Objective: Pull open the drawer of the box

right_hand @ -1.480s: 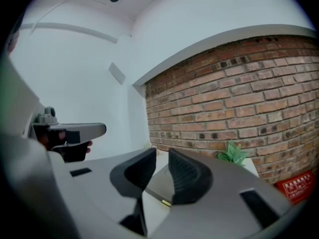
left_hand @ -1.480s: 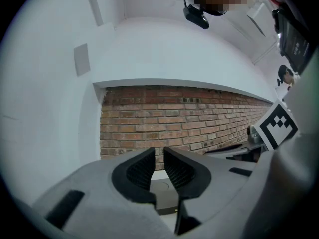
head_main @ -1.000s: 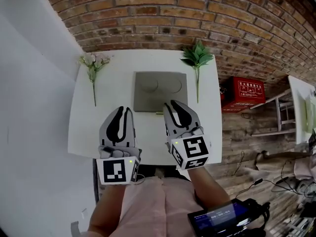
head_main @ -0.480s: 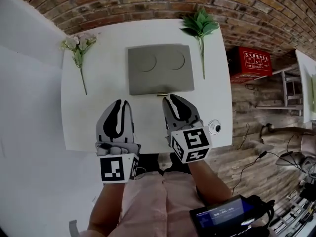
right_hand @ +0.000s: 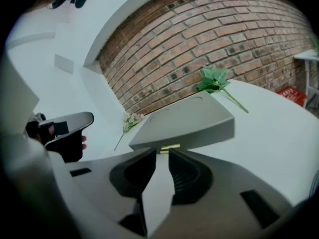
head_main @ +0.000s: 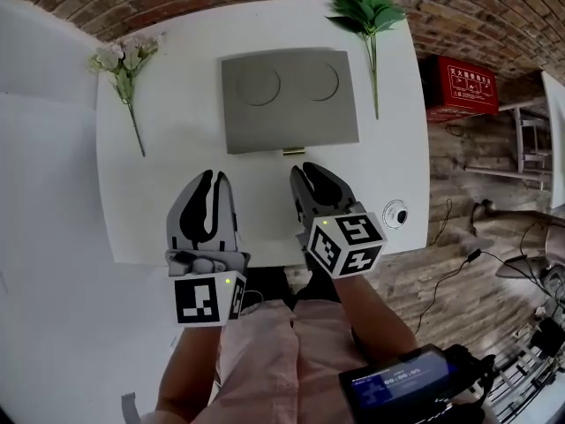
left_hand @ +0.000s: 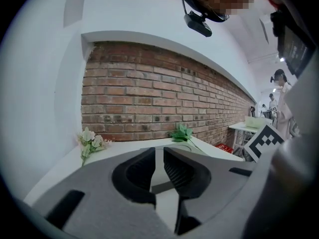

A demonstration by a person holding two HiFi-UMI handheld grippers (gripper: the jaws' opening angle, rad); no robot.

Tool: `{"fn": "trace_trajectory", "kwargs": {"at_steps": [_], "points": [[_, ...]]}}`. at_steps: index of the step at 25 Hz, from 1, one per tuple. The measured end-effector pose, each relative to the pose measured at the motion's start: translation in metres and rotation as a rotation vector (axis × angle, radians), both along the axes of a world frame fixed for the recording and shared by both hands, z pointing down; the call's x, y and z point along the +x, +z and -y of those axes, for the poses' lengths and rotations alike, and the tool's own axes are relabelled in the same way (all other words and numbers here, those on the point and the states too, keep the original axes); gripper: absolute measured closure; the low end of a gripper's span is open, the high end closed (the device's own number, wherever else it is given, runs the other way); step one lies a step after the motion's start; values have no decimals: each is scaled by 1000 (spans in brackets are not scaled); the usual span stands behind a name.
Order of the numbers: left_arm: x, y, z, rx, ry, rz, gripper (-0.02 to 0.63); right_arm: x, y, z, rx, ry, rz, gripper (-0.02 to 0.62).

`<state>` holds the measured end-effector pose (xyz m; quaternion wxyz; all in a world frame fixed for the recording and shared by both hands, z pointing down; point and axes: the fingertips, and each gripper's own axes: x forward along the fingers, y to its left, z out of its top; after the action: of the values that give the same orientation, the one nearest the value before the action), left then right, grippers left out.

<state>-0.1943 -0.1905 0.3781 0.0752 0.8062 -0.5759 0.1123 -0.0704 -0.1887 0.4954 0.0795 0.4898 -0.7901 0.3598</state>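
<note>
A flat grey box with two round marks on its lid lies on the white table. A small gold handle sticks out of the middle of its closed front face. My right gripper hovers just in front of that handle, open, with nothing between its fingers. In the right gripper view the handle shows right beyond the tips of the right gripper, under the box. My left gripper is beside it to the left, over bare table, open by a narrow gap and empty.
A sprig of pale flowers lies left of the box and a green leafy sprig to its right. A small round object sits near the table's right edge. A red case stands on the floor beyond.
The head view has swung down, so the table and box sit lower and larger in the picture. Both grippers hold about the same place; the right one's tips stay just short of the handle.
</note>
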Motion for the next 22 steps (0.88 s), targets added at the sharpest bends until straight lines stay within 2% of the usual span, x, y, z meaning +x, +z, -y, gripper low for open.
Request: {"fn": "trace_trajectory", "kwargs": {"at_steps": [4, 8, 13, 22], "points": [[-3, 2, 8, 0, -4, -5, 557, 1, 14, 6, -164, 80, 223, 525], [-4, 1, 15, -2, -11, -9, 557, 3, 25, 10, -299, 133, 368, 522], [-4, -2, 24, 0, -12, -10, 557, 1, 33, 13, -389, 149, 459, 522], [-4, 0, 32, -5, -14, -17, 557, -4, 35, 18, -429, 149, 542, 520]]}}
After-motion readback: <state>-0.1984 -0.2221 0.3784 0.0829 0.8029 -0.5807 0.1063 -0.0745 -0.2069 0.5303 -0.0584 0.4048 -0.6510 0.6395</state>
